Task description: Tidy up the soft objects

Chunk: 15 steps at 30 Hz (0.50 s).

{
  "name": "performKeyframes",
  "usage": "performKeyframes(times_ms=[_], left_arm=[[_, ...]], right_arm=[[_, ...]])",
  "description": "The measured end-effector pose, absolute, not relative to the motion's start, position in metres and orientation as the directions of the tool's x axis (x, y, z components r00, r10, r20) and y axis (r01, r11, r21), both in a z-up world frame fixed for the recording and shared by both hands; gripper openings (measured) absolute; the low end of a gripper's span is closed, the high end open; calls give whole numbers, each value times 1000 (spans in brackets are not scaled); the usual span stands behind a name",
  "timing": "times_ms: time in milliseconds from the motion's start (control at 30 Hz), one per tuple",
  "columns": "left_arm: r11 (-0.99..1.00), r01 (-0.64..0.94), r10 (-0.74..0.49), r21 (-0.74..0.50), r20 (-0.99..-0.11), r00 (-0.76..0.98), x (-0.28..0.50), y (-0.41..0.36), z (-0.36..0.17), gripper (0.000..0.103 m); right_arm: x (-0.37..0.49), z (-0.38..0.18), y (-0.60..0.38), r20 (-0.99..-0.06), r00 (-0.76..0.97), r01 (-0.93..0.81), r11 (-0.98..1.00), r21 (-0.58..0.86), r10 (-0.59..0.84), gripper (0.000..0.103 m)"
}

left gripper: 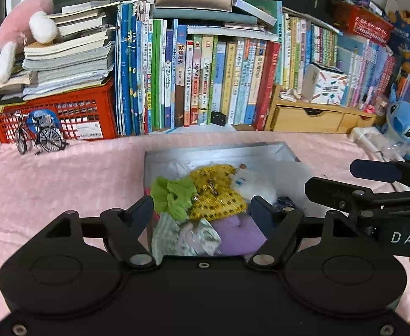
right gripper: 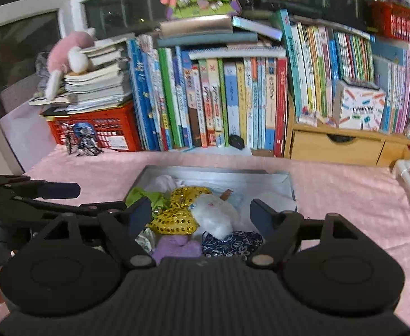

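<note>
On the pink-covered desk (left gripper: pixel 64 184) a grey box (right gripper: pixel 219 174) sat packed with soft things: gold sequinned pouch (right gripper: pixel 176 218), white plush (right gripper: pixel 219 218), green cloth (left gripper: pixel 174 196), purple piece (left gripper: pixel 238 235). Both claws (left claw (left gripper: pixel 202 210), right claw (right gripper: pixel 202 215)) hovered over it, spread wide and empty. Books (left gripper: pixel 205 84) stood at twelve o'clock.

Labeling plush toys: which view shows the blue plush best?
Left wrist view. The blue plush sits at the right edge of the pink cloth, with its face and ear visible in sharp focus. The right wrist view does not show it; the frame cuts off before that spot.
</note>
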<state>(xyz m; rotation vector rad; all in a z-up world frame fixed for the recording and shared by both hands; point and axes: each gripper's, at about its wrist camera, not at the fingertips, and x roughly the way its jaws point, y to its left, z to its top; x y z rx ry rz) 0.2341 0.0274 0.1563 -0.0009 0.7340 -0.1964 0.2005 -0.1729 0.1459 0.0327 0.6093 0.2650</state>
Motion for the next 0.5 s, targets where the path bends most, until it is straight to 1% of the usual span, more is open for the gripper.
performKeyframes(times_ms=[133, 400, 500], left_arm=[[978, 191, -203, -90, -645, 737, 211, 31, 157, 81], [968, 227, -248, -110, -580, 776, 160, 36, 154, 86], [970, 226, -235, -87, -558, 796, 145, 36, 149, 87]], right_arm=[[180, 148, -176, -524, 806, -253, 961, 114, 275, 86], [138, 149, -189, -430, 859, -260, 961, 98, 276, 88], [122, 144, -193, -394, 879, -262, 962, 76, 270, 90]])
